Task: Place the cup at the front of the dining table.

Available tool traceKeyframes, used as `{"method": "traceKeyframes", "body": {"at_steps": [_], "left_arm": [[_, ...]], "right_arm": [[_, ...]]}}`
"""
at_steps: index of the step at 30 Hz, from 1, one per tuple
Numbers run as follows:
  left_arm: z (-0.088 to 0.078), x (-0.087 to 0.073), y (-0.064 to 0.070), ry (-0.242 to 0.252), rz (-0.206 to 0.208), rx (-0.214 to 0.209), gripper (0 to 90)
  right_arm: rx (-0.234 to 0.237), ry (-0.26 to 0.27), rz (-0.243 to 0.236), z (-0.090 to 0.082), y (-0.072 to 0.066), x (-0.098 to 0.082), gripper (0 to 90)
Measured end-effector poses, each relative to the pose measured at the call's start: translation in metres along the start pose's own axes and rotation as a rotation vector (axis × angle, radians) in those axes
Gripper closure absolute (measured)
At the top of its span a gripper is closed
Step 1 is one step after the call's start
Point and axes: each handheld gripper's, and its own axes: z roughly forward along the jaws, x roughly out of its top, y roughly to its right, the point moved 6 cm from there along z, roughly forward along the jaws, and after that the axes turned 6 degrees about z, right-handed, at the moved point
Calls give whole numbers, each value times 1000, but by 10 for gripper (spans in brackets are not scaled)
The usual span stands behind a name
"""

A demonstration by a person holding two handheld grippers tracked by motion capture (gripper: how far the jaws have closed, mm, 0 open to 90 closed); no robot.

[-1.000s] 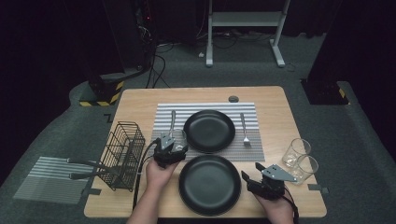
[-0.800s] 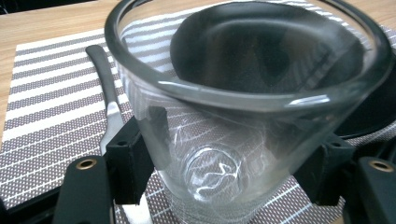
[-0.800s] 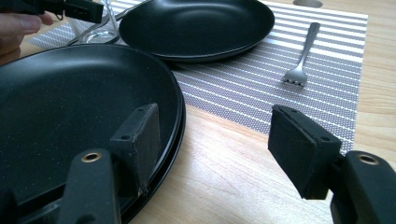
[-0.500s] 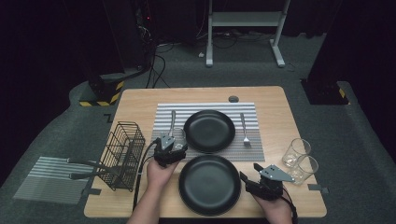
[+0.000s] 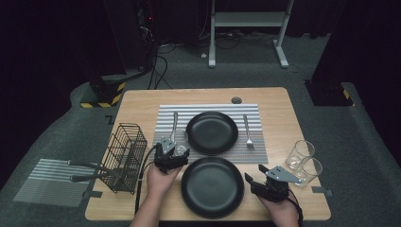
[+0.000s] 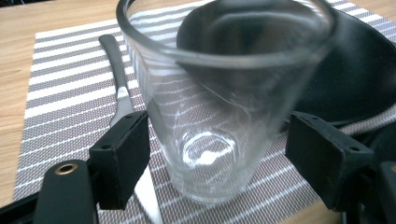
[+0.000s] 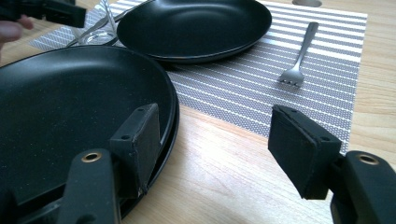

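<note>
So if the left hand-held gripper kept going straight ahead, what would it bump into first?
The glass. It already stands on the striped mat between the left hand-held gripper's open jaws, which have just been opening. Straight on, the gripper's body would probably push the glass first; a knife lies just beside it.

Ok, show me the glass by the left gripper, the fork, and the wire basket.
glass (image 6: 210,135): left gripper view, on its clear side wall.
fork (image 5: 248,131): high view, on the middle of its handle.
wire basket (image 5: 124,156): high view, on its side mesh.
</note>
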Motion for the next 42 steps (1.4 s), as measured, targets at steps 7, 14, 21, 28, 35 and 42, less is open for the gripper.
{"method": "traceKeyframes", "body": {"at_steps": [7, 14, 21, 28, 35, 42], "left_arm": [[-20, -9, 1, -20, -13, 5, 288], [-47, -29, 5, -37, -7, 2, 521], [-45, -54, 17, -140, 27, -17, 589], [-42, -62, 17, -125, 42, -13, 705], [-41, -64, 11, -132, 18, -36, 588], [-39, -63, 12, -124, 12, -33, 530]], "right_arm": [[23, 21, 23, -2, 7, 5, 355], [8, -2, -8, 3, 10, 4, 426], [-38, -114, -74, 21, 18, -9, 585], [-55, -173, -96, 35, 15, -17, 625], [-62, -215, -74, 40, 14, -18, 578], [-70, -214, -71, 40, 13, -19, 563]]}}
